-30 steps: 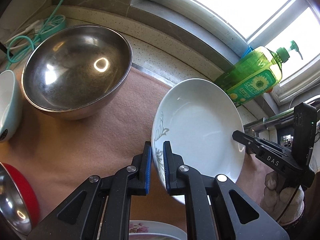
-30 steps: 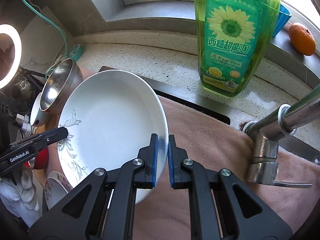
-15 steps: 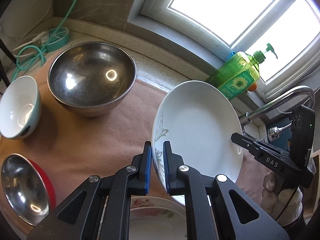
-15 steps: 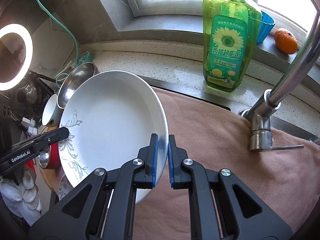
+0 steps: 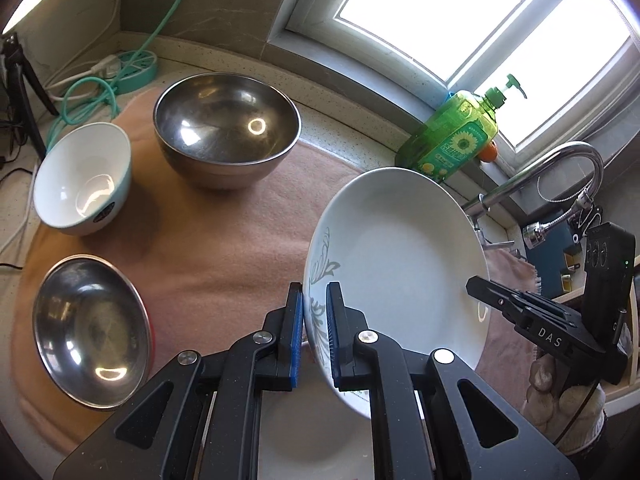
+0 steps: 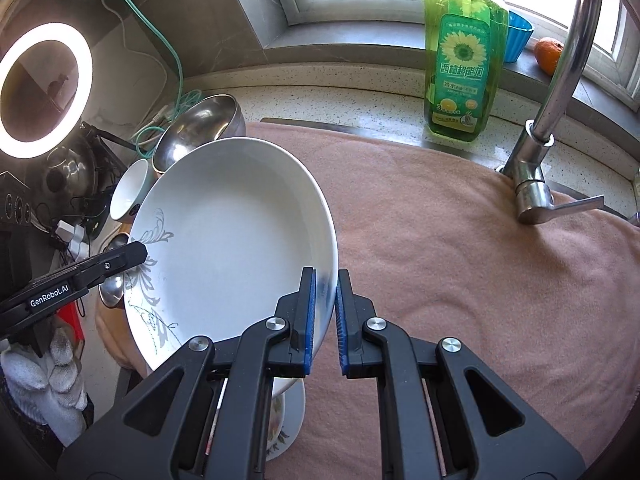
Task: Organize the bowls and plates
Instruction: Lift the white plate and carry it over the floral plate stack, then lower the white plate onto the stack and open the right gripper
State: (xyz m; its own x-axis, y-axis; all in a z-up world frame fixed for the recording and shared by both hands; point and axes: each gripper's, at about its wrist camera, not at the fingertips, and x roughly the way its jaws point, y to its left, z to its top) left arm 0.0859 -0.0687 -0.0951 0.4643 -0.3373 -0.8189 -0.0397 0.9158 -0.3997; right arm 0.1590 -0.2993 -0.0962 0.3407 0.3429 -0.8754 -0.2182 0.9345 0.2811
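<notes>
A white plate [image 5: 400, 264] with a grey leaf pattern hangs tilted above the pink cloth [image 5: 224, 256]. My left gripper [image 5: 314, 334] is shut on its patterned rim, and my right gripper [image 6: 325, 318] is shut on the opposite rim of the same plate [image 6: 228, 240]. On the cloth stand a large steel bowl [image 5: 226, 128], a white bowl with a teal outside [image 5: 82, 180] and a small steel bowl [image 5: 88, 328]. Another white plate [image 5: 312, 436] lies under my left gripper, partly hidden; a floral plate [image 6: 286, 424] shows below the held one in the right wrist view.
A green dish soap bottle [image 6: 460, 64] stands on the counter by the window, a steel faucet [image 6: 536, 160] to its right. An orange [image 6: 550, 54] and a blue cup [image 6: 516, 38] sit on the sill. Cables and a ring light [image 6: 44, 88] fill the left corner.
Both grippers have drawn back and risen with the plate held between them. More of the counter shows now: the white bowl and small steel bowl are fully in view.
</notes>
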